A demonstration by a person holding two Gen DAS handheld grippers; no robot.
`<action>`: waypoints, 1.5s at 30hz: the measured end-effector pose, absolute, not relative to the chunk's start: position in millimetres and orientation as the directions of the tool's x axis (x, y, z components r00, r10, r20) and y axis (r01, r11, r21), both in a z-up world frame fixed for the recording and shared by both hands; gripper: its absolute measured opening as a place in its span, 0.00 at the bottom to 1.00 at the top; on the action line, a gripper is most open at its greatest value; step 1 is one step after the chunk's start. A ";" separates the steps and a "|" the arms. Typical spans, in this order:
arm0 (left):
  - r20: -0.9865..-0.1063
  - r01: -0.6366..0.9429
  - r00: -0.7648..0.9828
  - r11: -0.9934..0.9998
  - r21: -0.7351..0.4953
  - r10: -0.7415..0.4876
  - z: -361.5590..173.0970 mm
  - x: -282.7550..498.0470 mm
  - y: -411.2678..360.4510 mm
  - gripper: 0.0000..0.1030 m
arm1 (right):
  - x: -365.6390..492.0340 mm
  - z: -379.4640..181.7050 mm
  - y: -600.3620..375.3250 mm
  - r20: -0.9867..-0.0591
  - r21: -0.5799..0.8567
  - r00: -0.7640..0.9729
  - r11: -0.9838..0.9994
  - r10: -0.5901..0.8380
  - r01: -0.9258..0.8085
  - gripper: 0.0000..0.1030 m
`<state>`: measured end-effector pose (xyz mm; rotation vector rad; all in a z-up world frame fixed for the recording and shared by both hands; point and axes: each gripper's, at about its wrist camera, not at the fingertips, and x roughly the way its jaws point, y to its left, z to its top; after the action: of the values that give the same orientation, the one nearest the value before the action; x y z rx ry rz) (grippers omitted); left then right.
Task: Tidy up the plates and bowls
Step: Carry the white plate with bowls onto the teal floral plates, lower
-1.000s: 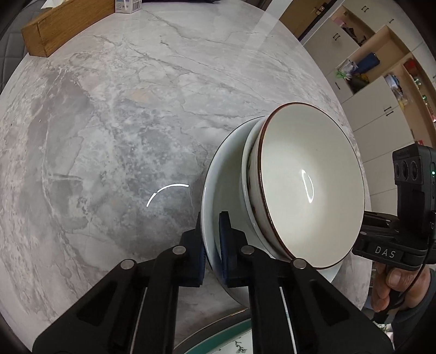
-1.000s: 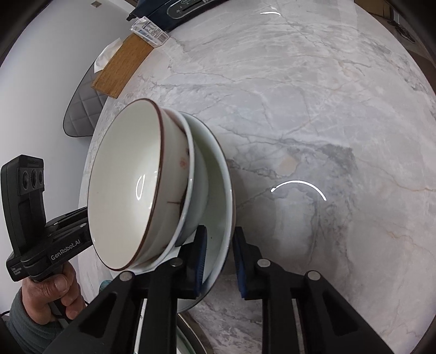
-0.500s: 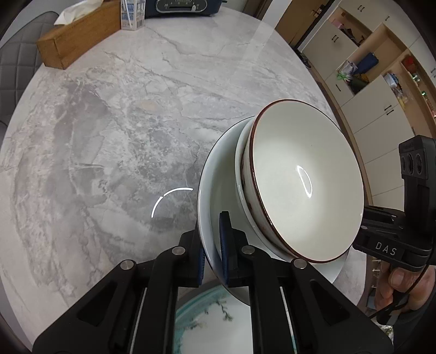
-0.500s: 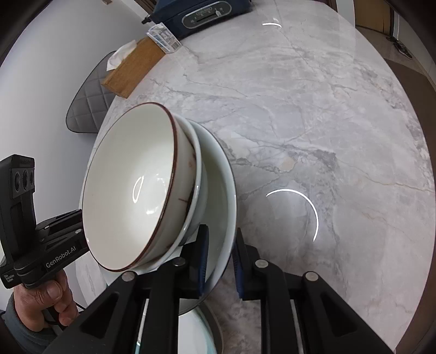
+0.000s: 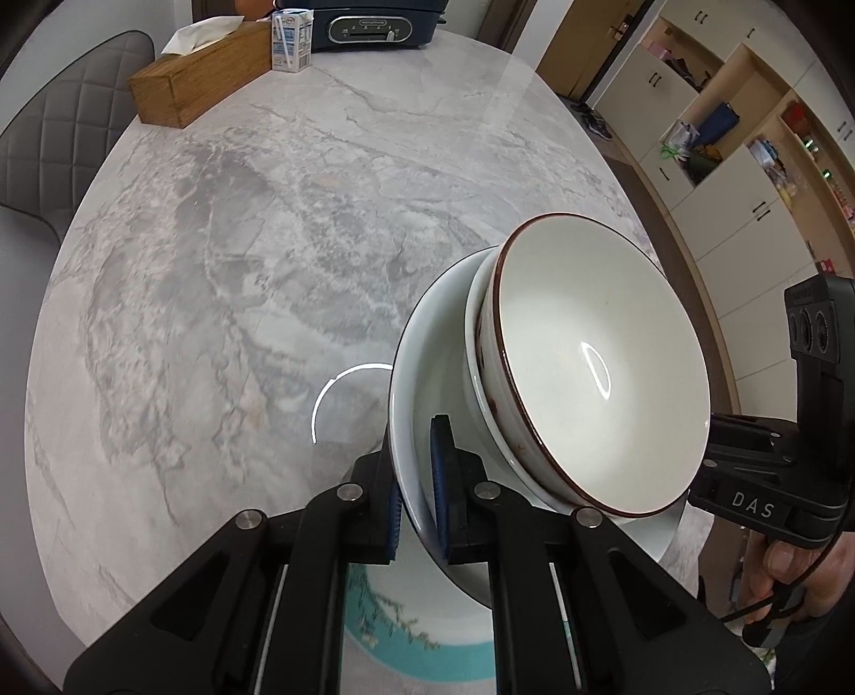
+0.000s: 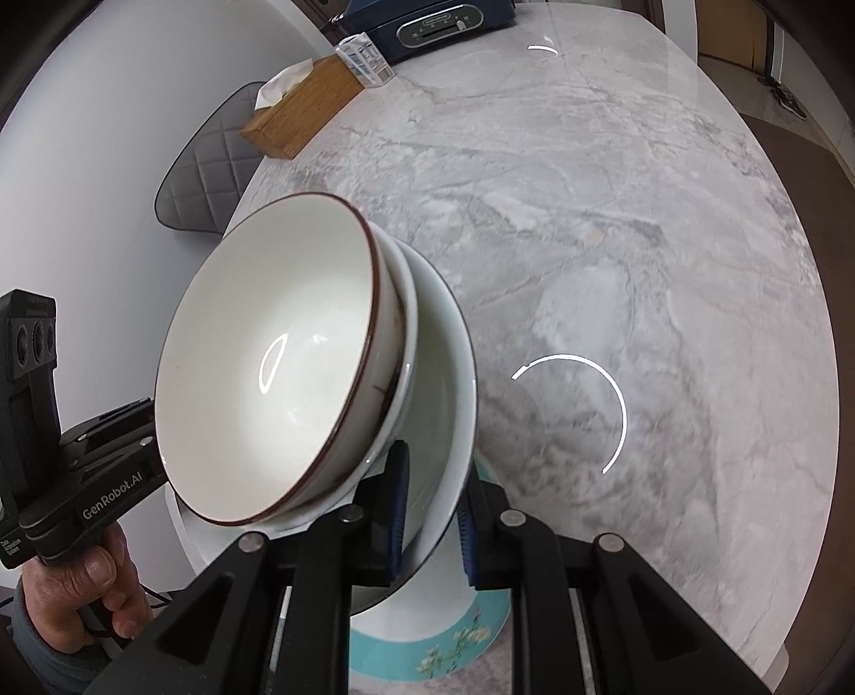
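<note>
A stack of nested bowls is held above the marble table. The top bowl [image 5: 593, 374] is white with a brown rim. It sits in a white bowl, and both rest in a large pale bowl [image 5: 427, 385]. My left gripper [image 5: 417, 481] is shut on one side of the large bowl's rim. My right gripper [image 6: 430, 502] is shut on the opposite side of that rim [image 6: 459, 395]. The brown-rimmed bowl also shows in the right wrist view [image 6: 272, 363]. A teal-rimmed flowered plate [image 5: 406, 636] lies on the table under the stack, also in the right wrist view [image 6: 459, 636].
At the far end of the marble table [image 5: 267, 240] stand a wooden tissue box [image 5: 197, 75], a small milk carton [image 5: 291, 40] and a dark blue appliance [image 5: 374, 24]. A grey quilted chair [image 5: 48, 128] is at the left. Cabinets line the right wall.
Both grippers have lifted the bowl stack higher and drawn it back. The teal plate under the stack has come into view, and more of the table's far end shows.
</note>
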<state>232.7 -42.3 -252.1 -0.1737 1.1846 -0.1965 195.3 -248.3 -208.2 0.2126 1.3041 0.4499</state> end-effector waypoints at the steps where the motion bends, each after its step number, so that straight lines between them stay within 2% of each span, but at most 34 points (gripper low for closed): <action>1: -0.900 0.061 0.360 0.969 -0.238 -0.244 -253.2 225.5 -40.6 0.08 | 189.5 -208.3 -246.0 -0.880 0.399 0.191 0.895 0.435 -0.200 0.18; 11: -0.923 0.050 0.294 0.968 -0.245 -0.249 -284.1 176.3 -31.5 0.09 | 145.0 -225.1 -234.3 -0.899 0.383 0.157 0.907 0.410 -0.175 0.18; 30: -0.940 0.091 0.259 0.974 -0.206 -0.223 -318.3 173.4 -40.5 0.10 | 132.4 -243.3 -238.7 -0.917 0.324 0.180 0.928 0.356 -0.184 0.16; 41: -0.929 0.067 0.288 0.973 -0.222 -0.232 -314.9 170.8 -35.5 0.10 | 132.3 -242.5 -237.3 -0.912 0.329 0.193 0.927 0.361 -0.178 0.17; 42: -0.927 0.066 0.290 0.971 -0.229 -0.238 -314.5 170.8 -34.6 0.11 | 131.7 -241.8 -237.3 -0.910 0.334 0.195 0.926 0.366 -0.178 0.20; 45: -0.924 0.060 0.297 0.971 -0.233 -0.240 -311.9 168.8 -32.2 0.21 | 128.6 -237.1 -236.2 -0.911 0.319 0.213 0.930 0.354 -0.183 0.21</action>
<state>168.8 -32.2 -311.9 -0.1652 1.2551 -0.2010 128.6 -236.2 -237.1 0.1534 1.3050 0.3749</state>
